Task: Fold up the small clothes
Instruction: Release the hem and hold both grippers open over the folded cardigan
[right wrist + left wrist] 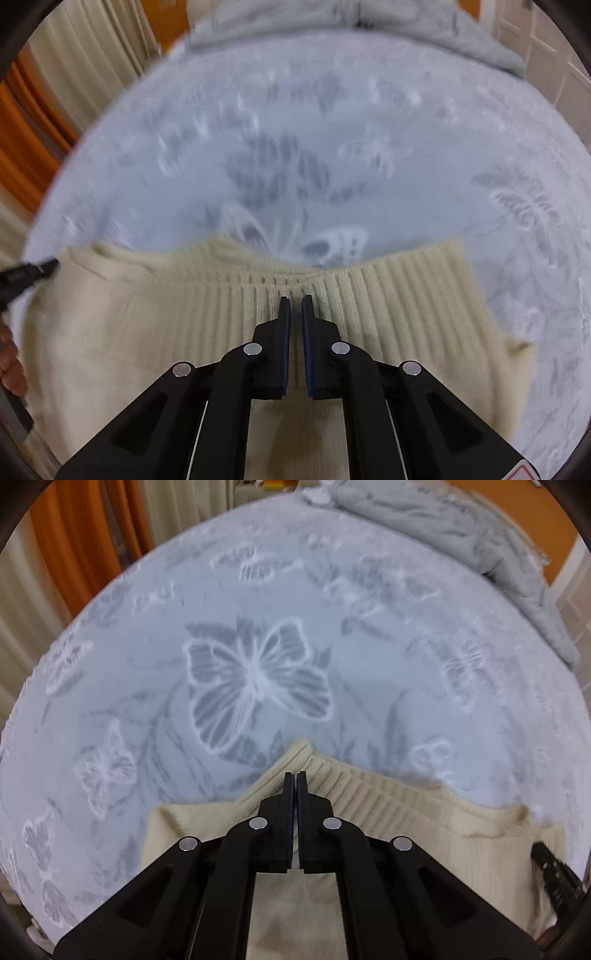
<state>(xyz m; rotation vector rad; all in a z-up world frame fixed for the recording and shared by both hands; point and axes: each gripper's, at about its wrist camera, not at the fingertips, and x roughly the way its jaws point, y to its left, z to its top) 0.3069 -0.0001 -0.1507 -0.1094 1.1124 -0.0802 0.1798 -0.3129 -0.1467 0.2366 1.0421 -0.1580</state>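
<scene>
Both the left gripper (296, 773) and right gripper (296, 297) were pinching the ribbed hem of a cream knit sweater (147, 325), soft and limp, lying at the near edge of the butterfly-patterned blanket (258, 627), best held by that thicker ribbing.

No readable text, label, brand or number shows in either view; the sticker corner (522, 473) behind the right gripper (296, 297) is illegible.

One cream sweater (184, 332), one blanket (258, 590), approx 2 grippers
</scene>
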